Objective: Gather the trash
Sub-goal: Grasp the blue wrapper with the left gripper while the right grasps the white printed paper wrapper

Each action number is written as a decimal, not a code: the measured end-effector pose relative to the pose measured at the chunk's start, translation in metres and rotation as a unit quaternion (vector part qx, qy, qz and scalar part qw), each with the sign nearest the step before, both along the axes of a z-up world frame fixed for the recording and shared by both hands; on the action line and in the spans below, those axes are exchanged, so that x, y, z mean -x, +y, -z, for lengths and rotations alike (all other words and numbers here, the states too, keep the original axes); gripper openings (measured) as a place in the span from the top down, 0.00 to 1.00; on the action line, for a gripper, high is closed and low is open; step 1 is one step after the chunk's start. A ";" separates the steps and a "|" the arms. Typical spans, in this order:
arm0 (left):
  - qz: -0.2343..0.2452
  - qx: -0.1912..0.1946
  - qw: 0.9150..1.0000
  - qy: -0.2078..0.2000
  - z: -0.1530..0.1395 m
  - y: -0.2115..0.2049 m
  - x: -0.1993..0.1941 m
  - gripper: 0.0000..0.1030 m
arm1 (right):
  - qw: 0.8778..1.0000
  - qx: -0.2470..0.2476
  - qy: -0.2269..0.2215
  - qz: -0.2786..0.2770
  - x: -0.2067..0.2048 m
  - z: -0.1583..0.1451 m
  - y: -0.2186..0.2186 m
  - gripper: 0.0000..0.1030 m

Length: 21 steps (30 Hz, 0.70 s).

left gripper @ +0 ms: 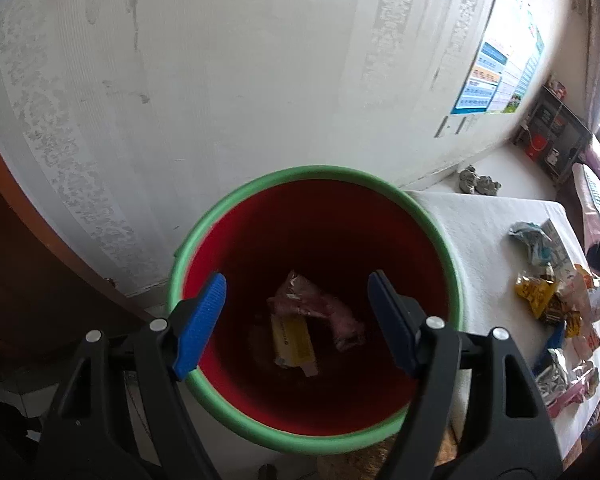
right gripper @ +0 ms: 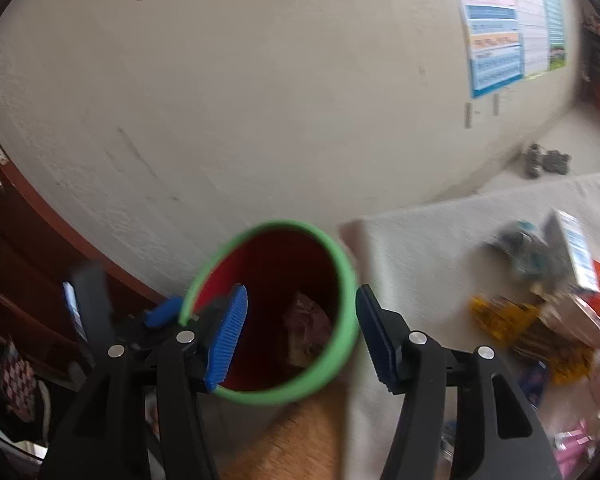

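Several crumpled wrappers are lying in a loose heap along the right side of the desk, which is covered in a white cloth; among them a yellow packet, a silvery-blue crushed bag, a small white-and-blue carton and some pink pieces near the front edge are showing. All of it is looking light, thin and crackly: foil and film that will be collapsing under pressure and sliding on the cloth, so a pinch across a raised fold or a bunched corner seems the safer hold, rather than pressing down on a flat face. The carton is looking stiffer and would probably be taking a grip across its narrow sides. Two pieces are already sitting at the bottom of the red bin with the green rim, a pinkish wrapper and a yellow stick pack; the bin is standing just beside the desk's left end, against the wall. Left tool is hovering directly over the bin mouth, jaws spread wide and holding nothing. Right tool is also gaping wide and empty, poised near the bin rim with the heap off to its right; that view is blurring, so finer detail of the heap is not readable there. A poster is hanging on the wall beyond.
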<state>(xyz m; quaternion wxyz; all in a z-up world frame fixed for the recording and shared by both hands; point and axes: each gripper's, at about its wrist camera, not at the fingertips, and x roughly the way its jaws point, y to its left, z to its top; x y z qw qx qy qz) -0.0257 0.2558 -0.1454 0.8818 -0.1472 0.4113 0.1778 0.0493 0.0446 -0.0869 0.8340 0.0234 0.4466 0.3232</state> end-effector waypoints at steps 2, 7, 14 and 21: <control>0.012 -0.001 1.000 -0.002 -0.001 -0.008 -0.002 0.30 | 1.000 0.013 -0.001 0.013 0.006 0.006 -0.014 0.46; 0.041 -0.004 0.999 0.004 0.000 -0.031 -0.010 0.30 | 0.997 0.022 0.015 0.067 0.013 0.018 -0.062 0.45; 0.092 -0.007 0.996 -0.007 -0.018 -0.079 -0.025 0.30 | 0.987 0.050 -0.003 0.152 0.023 0.022 -0.145 0.39; 0.181 0.020 0.983 -0.003 -0.022 -0.159 -0.046 0.27 | 0.969 0.034 0.034 0.241 0.037 0.041 -0.221 0.39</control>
